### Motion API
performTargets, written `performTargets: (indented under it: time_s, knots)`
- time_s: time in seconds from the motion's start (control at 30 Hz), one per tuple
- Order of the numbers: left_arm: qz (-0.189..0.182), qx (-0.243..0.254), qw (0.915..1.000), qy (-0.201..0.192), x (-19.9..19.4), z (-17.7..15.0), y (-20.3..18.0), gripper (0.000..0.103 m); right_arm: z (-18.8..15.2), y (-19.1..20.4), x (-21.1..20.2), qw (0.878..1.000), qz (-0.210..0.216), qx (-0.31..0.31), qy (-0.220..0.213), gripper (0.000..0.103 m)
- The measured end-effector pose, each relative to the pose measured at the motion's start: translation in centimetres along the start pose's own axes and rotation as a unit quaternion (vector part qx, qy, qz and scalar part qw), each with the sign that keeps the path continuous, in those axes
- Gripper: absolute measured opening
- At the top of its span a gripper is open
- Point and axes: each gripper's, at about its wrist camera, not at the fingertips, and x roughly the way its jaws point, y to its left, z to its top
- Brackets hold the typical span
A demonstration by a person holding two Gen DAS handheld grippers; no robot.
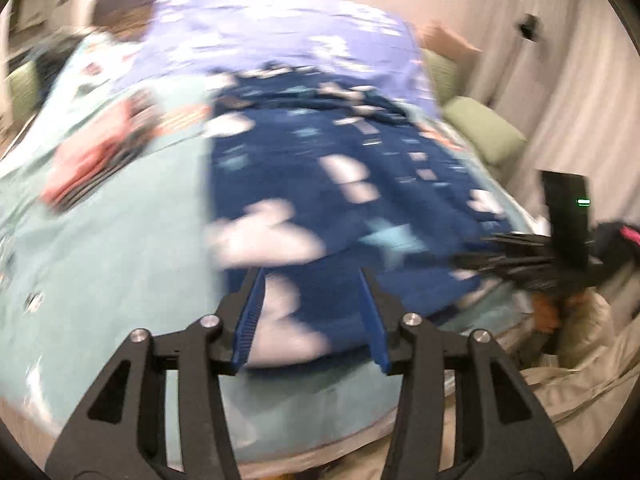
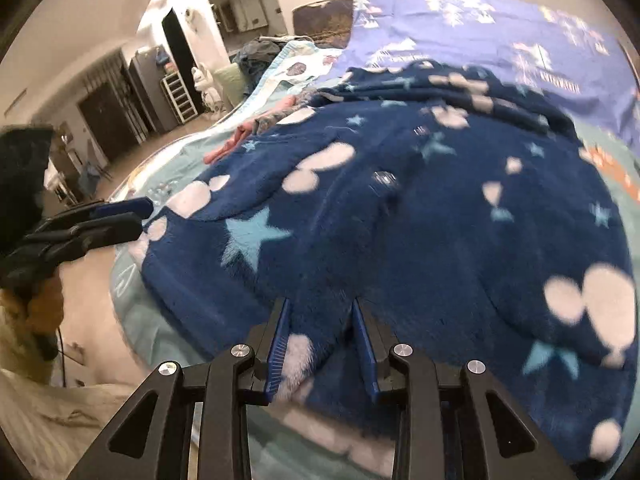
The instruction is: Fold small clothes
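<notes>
A bed point(image 2: 168, 332) with a pale teal sheet fills both views. Across its far part lies a lilac quilt point(image 2: 480, 36) with white print. On the sheet, in the middle, lies the task's garment point(image 2: 400, 216): dark blue fleece with white blots and light blue stars, spread mostly flat, its far edge bunched against the quilt. To its left lies a small pink cloth point(image 2: 228, 148), near but apart from the fleece. A green cushion point(image 1: 484, 132) sits off the bed's right side.

The right gripper point(image 2: 322, 312) hangs at the fleece's near hem, jaws partly open astride a fold; whether the pads press it I cannot tell. The left gripper point(image 1: 312, 276) is over the near left corner of the fleece, jaws partly open, gripping nothing; its view is blurred.
</notes>
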Motion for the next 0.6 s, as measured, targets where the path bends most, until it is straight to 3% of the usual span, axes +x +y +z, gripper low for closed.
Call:
performTargets:
  time_s: [0.13,0.2,0.27,0.37,0.4,0.43,0.47,0.6]
  knots:
    - [-0.012,0.015,0.9998,0.006,-0.1,-2.1,1.5,0.054,-0.6,-0.5,-1.6,1.000,-0.023,0.002,-0.012,0.032]
    - [0.007,0.027,0.9996,0.012,0.7,-2.8,1.5,0.057,-0.8,-0.6,-1.9,1.000,-0.027,0.004,-0.012,0.032]
    - [0.016,0.010,0.9994,0.028,1.8,-3.0,2.0,0.057,-0.9,-0.8,-2.3,0.999,-0.028,0.010,-0.018,0.032]
    - [-0.011,-0.038,0.9990,0.022,2.7,-2.9,3.2,0.057,-0.9,-2.1,-4.0,0.998,-0.036,0.037,-0.039,0.032]
    - [-0.020,-0.049,0.9985,0.015,2.6,-2.9,3.5,0.054,-1.0,-2.8,-4.8,0.997,-0.043,0.052,-0.046,0.033]
    - [-0.025,-0.054,0.9981,0.012,2.5,-2.8,3.6,0.044,-1.3,-3.9,-5.9,0.994,-0.061,0.073,-0.055,0.035]
    - [-0.034,-0.055,0.9978,0.013,2.5,-2.8,3.5,0.014,-1.5,-4.7,-6.7,0.991,-0.076,0.087,-0.061,0.037]
    - [-0.017,-0.004,0.9997,0.014,0.7,-3.2,2.0,0.014,-3.7,-9.1,-10.7,0.971,-0.141,0.171,-0.091,0.043]
